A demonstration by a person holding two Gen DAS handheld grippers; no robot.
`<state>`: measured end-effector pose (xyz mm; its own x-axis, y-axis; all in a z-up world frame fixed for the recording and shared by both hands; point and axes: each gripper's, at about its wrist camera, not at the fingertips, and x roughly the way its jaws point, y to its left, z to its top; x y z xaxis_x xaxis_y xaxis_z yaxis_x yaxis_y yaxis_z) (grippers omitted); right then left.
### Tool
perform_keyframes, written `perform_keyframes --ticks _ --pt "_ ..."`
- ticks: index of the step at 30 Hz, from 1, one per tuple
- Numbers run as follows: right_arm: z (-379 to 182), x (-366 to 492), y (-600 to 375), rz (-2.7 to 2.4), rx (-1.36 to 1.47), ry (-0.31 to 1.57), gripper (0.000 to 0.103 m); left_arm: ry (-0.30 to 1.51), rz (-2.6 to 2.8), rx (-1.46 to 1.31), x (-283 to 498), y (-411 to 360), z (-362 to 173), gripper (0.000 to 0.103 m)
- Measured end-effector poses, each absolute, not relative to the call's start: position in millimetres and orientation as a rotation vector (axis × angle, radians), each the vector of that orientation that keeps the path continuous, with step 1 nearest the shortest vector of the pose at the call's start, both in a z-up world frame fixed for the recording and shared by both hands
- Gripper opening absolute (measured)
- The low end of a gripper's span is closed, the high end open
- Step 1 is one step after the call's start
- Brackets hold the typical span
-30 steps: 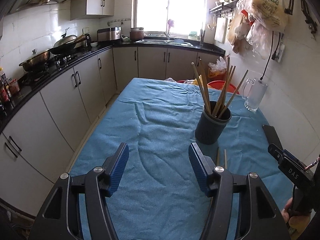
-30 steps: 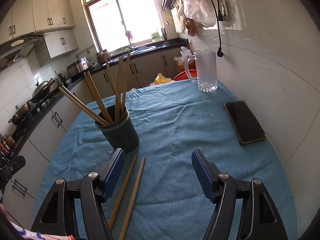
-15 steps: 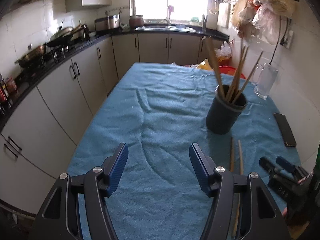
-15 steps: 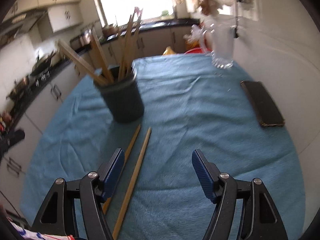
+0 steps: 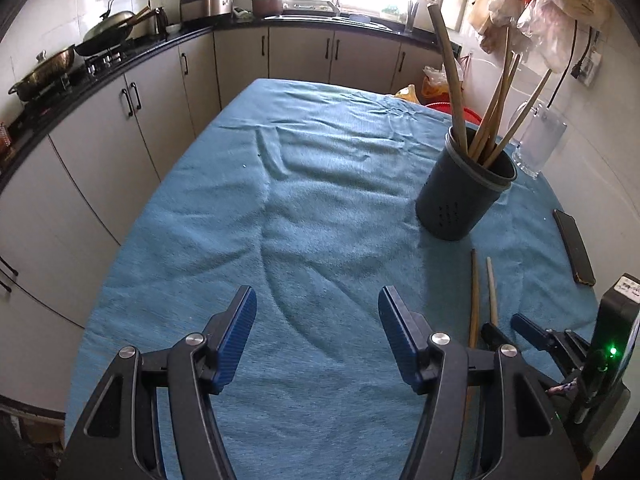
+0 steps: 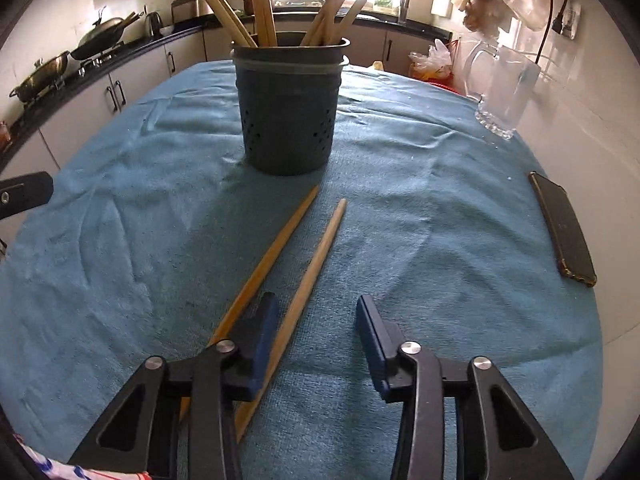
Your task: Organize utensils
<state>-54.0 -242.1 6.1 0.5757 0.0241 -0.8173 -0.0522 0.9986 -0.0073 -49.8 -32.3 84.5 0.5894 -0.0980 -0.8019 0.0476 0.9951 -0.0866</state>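
- I saw a wrinkled blue cloth (image 5: 320, 208) covering the table, with kitchen cabinets (image 5: 132, 120) at 10 o'clock and a window at 12.
- The dark holder (image 6: 289, 108) stood upright with chopsticks in it; a glass mug (image 6: 502, 88) and a phone (image 6: 564, 228) lay toward 2 and 3 o'clock.
- Two loose chopsticks (image 6: 312, 276) lay side by side below the holder; their near ends were hidden behind my right gripper (image 6: 316, 320).
- Its fingers were spread, straddling the right-hand stick; I couldn't tell if they touched it.
- My left gripper (image 5: 314, 312) was wide apart, grasping nothing.
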Motion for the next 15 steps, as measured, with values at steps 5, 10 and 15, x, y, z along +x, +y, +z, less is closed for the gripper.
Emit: perform_keyframes --ticks 5,10,15 --pt "6.4 -54.7 -259.9 0.016 -0.006 0.977 0.013 0.965 -0.15 -0.05 -52.5 -48.6 76.3 0.062" --pt "5.7 -63.5 -292.2 -0.046 0.044 0.991 0.013 1.0 -0.24 -0.021 -58.0 -75.8 65.3 0.062" --pt "5.7 -73.6 -319.6 -0.069 0.085 0.994 0.013 1.062 -0.358 -0.002 -60.7 -108.2 49.5 0.061"
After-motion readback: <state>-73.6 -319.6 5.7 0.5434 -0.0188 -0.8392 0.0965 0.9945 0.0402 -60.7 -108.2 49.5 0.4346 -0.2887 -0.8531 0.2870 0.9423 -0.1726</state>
